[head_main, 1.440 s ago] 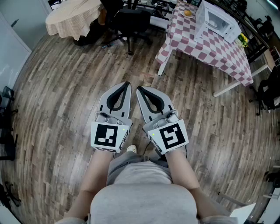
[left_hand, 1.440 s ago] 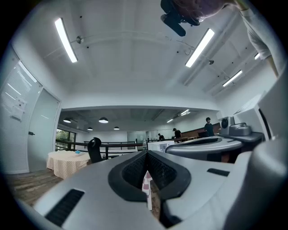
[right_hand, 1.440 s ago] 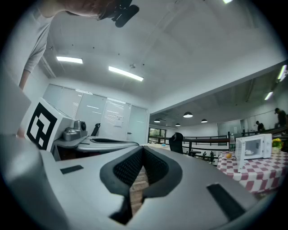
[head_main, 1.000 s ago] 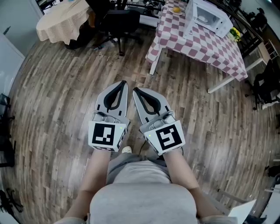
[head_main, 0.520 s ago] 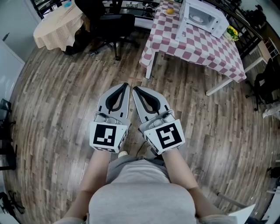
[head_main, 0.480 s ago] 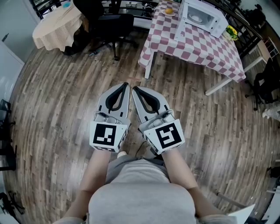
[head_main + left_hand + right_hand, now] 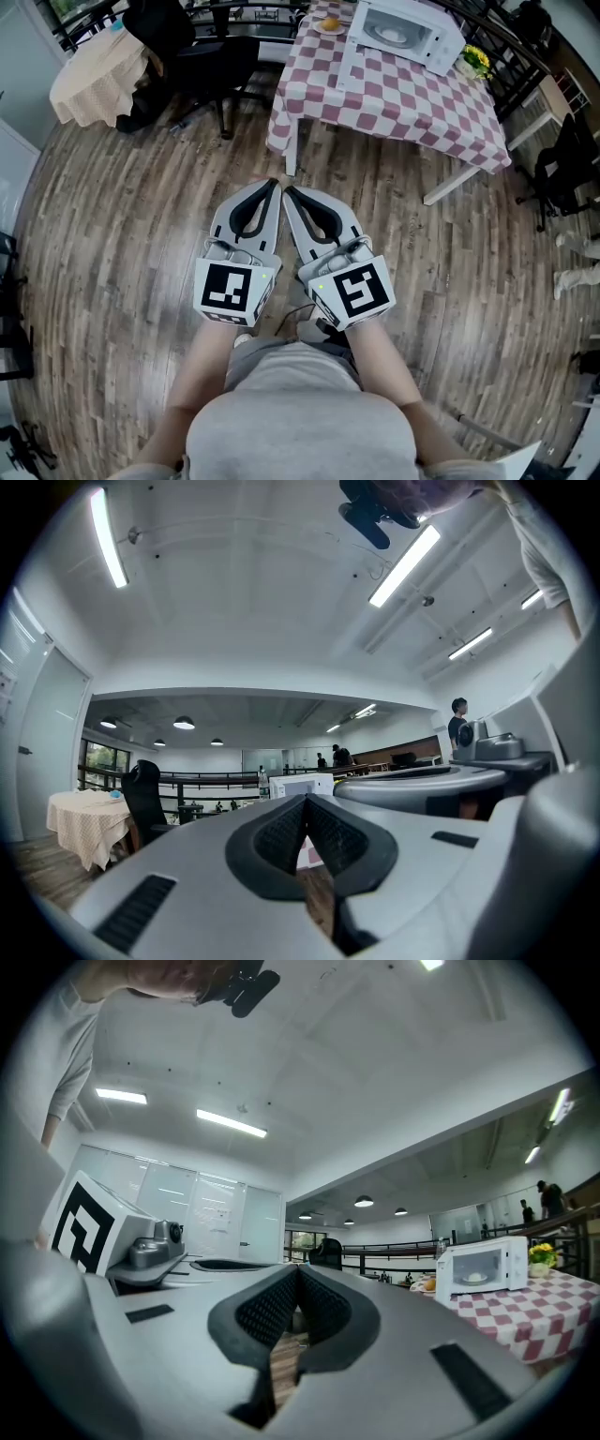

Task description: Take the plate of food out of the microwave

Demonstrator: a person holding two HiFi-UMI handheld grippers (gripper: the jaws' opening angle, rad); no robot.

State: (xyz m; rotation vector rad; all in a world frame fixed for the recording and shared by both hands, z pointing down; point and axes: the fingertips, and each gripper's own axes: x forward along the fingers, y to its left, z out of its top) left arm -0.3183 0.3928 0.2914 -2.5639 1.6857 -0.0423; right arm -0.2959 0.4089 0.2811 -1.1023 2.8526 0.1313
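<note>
A white microwave (image 7: 401, 32) stands on the far table with the red-and-white checked cloth (image 7: 394, 98); its door (image 7: 348, 60) seems to be swung open to the left. A pale plate (image 7: 386, 37) shows inside it. The right gripper view also shows the microwave (image 7: 483, 1267) and the plate (image 7: 474, 1278). My left gripper (image 7: 273, 184) and right gripper (image 7: 287, 190) are held side by side in front of my waist, over the wooden floor and well short of the table. Both are shut with nothing between the jaws.
A small plate with orange food (image 7: 330, 24) sits on the table left of the microwave, and yellow flowers (image 7: 473, 59) to its right. A black office chair (image 7: 202, 56) and a round table with a beige cloth (image 7: 89, 80) stand at the left.
The checked table and microwave have come closer and slid left in the head view as I walk toward them. Both grippers stay shut, side by side.
</note>
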